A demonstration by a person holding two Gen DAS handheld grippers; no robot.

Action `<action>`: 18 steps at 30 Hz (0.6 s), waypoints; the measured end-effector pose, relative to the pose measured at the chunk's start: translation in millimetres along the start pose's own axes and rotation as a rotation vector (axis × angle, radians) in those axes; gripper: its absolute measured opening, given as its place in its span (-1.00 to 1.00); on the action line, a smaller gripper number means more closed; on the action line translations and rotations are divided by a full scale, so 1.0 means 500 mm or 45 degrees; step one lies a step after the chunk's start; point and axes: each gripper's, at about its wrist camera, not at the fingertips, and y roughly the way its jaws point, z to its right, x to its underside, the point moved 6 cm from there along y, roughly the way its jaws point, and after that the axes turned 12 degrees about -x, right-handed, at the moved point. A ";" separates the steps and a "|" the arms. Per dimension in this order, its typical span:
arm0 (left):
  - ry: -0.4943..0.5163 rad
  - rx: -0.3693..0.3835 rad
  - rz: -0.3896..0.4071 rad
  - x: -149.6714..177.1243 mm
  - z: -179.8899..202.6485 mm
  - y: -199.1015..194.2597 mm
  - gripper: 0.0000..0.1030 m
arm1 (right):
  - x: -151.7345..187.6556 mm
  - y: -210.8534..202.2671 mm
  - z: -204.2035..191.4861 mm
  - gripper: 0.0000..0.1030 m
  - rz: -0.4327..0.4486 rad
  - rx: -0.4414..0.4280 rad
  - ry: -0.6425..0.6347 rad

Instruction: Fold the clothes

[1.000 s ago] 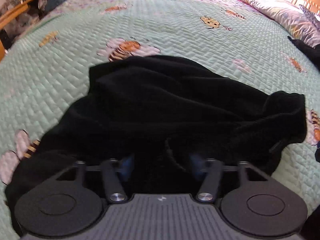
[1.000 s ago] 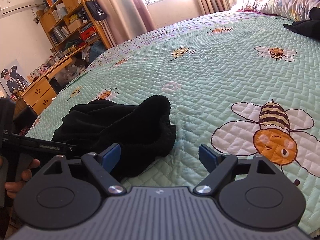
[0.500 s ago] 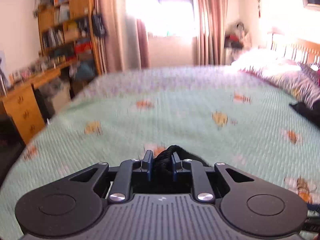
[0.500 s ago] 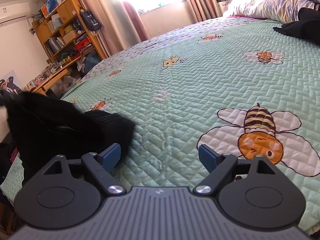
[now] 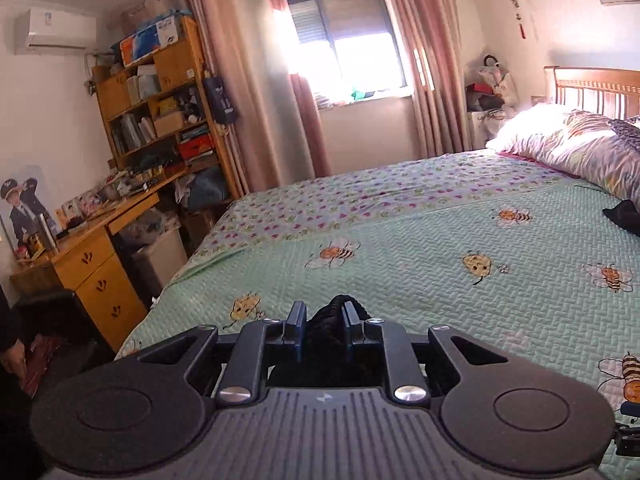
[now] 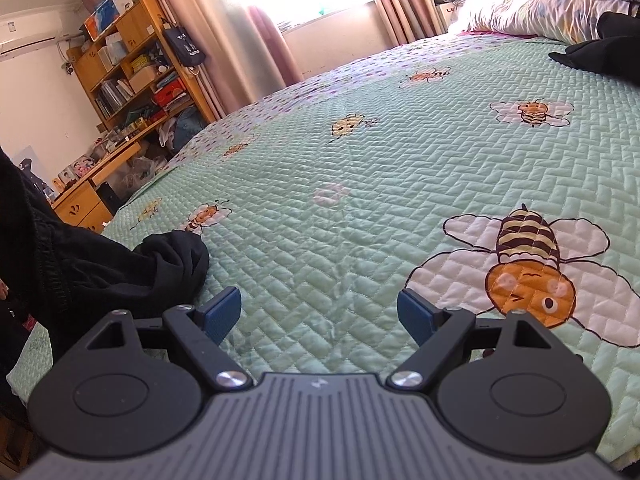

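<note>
While left gripper pinches black garment, right gripper gapes over bedspread

A wide bed under a mint-green quilted bedspread printed with bees fills the room, with a slatted wooden headboard at its far right corner. Beyond the far edge, a bright window with a dark frame glares between long dusty-pink curtains. Along the left wall stand a cluttered honey-coloured wooden bookshelf and a matching wooden desk with drawers. A white wall air conditioner hangs near the ceiling.
</note>
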 end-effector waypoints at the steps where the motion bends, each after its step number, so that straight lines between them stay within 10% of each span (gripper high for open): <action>1: 0.002 0.021 0.043 -0.019 0.011 -0.022 -0.62 | 0.000 -0.002 -0.001 0.67 0.004 -0.001 -0.003; 11: -0.067 0.128 0.450 -0.225 0.060 -0.225 -1.00 | -0.006 -0.023 0.015 0.67 0.053 -0.001 0.040; 18: 0.018 0.065 0.097 -0.109 0.091 -0.048 -0.67 | 0.012 -0.017 0.016 0.67 0.010 -0.001 0.012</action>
